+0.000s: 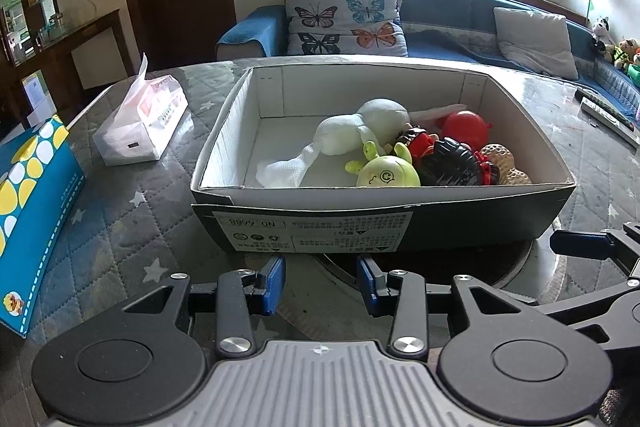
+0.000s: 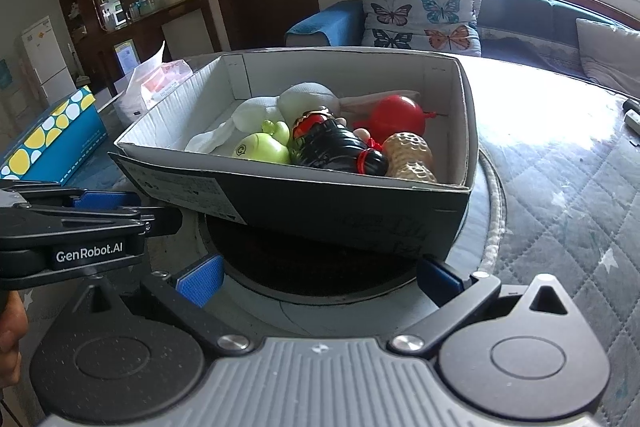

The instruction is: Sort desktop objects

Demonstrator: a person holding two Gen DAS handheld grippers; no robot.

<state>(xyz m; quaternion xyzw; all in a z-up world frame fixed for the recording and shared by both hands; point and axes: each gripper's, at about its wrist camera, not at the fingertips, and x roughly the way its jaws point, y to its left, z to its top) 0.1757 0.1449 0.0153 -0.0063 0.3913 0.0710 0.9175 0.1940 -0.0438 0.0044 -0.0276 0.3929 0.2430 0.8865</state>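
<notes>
The left claw (image 1: pixel 321 281) has its blue pads apart with nothing between them, just before the near wall of the open cardboard box (image 1: pixel 224 151). Inside the box, at the right, lie a white cloth toy (image 1: pixel 360 129), a green toy (image 1: pixel 386 173), a black and red toy (image 1: pixel 450 161), a red ball (image 1: pixel 466 127) and a beige peanut-shaped toy (image 1: pixel 504 163). Left of the box on the quilted bench (image 1: pixel 132 211) stand a tissue pack (image 1: pixel 144 123) and a blue box (image 1: pixel 32 223). The right claw (image 1: pixel 584 245) shows at the right edge.
</notes>
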